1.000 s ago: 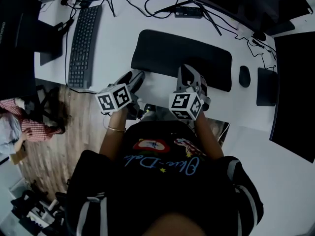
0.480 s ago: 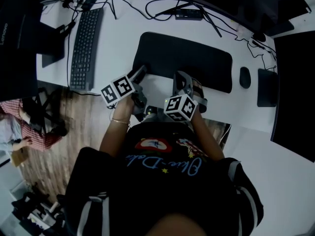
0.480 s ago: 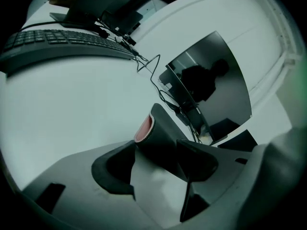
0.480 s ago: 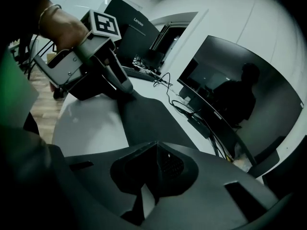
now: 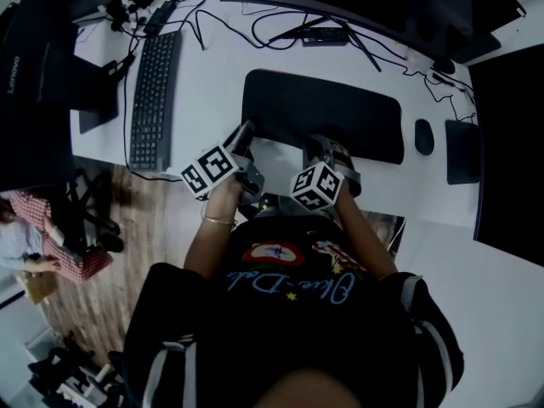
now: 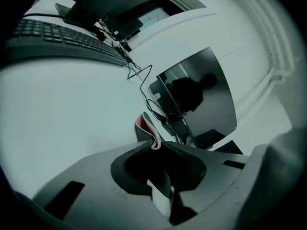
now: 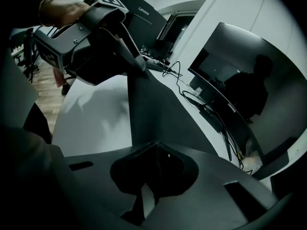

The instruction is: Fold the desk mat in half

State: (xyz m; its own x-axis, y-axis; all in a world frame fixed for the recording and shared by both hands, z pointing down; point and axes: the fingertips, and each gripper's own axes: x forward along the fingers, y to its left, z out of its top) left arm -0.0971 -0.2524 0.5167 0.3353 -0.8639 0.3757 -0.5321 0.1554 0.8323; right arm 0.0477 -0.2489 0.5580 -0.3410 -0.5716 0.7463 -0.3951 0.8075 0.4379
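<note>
Left claw just closed on desk mat edge; right claw pinches it | white desk; wood floor

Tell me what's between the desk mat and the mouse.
Nothing: the head view shows only a narrow strip of bare white desk between the desk mat and the mouse.

- Right tongs were pressed together on the mat's near edge.
- Left tongs, jaws just closing, pinched its far corner over the worktop.
</note>
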